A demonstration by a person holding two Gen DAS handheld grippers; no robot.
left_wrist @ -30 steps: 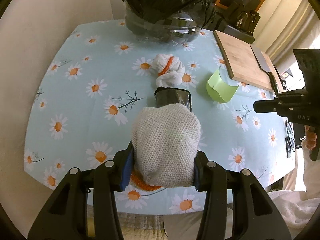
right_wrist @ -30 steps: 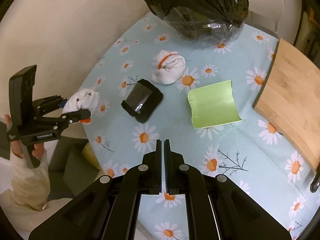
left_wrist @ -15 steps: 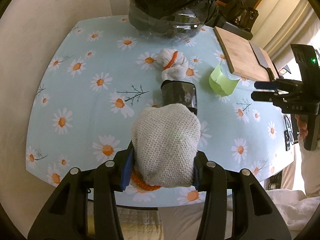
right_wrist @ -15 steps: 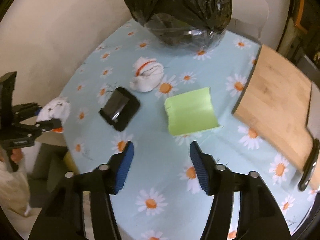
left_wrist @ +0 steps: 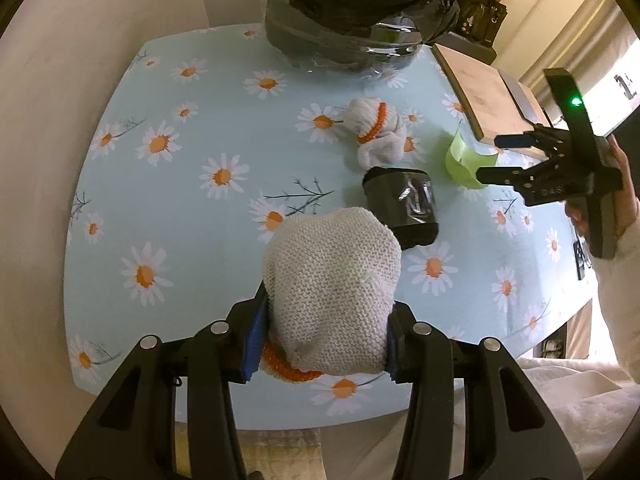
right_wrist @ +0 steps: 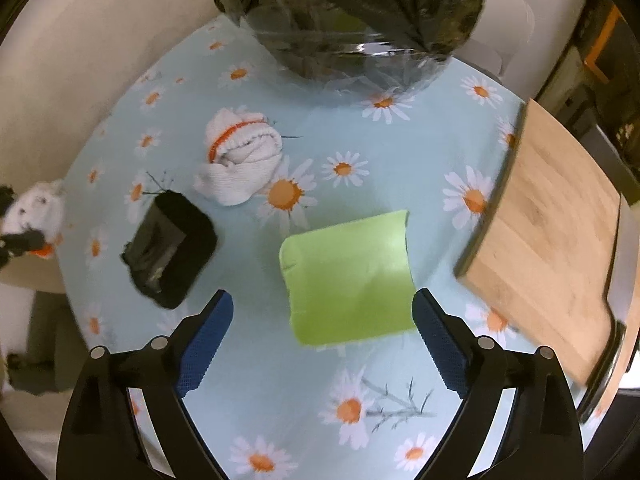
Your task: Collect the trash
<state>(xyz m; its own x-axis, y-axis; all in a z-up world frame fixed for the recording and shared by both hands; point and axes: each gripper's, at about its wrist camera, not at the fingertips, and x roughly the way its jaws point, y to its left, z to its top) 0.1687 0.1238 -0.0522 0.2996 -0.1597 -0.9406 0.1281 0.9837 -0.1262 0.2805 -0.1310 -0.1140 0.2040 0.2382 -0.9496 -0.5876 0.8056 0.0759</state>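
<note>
Tablecloth point(left_wrist: 192, 216): pale blue, printed with white-and-orange daisies, covering the whole table.
Left gripper point(left_wrist: 320, 344): jaws clamped on a rolled white knit sock point(left_wrist: 332, 292), blue pads pressing both its sides; an orange cuff shows under the roll. Held above the near table edge.
Second sock bundle point(right_wrist: 240, 160): white knit with an orange band, loosely rolled, lying on the cloth near the middle, just in front of the bin bag.
Black wrapper point(right_wrist: 172, 248): crumpled dark glossy packet with a clear film window, lying flat on the cloth, near the sock bundle and left of the green piece.
Black bin bag point(right_wrist: 352, 12): lining a clear container at the far side of the table, mouth gathered loosely, contents not readable.
Green paper piece point(right_wrist: 348, 272): lime green, curled into a shallow arch, resting on the cloth.
Right gripper point(right_wrist: 322, 344): jaws spread wide, having just been opening; nothing between the pads, the green piece lying below and ahead of them, not touched.
Cutting board point(right_wrist: 552, 240): light wood, at the right table edge, a knife point(right_wrist: 622, 256) lying on its far side.
</note>
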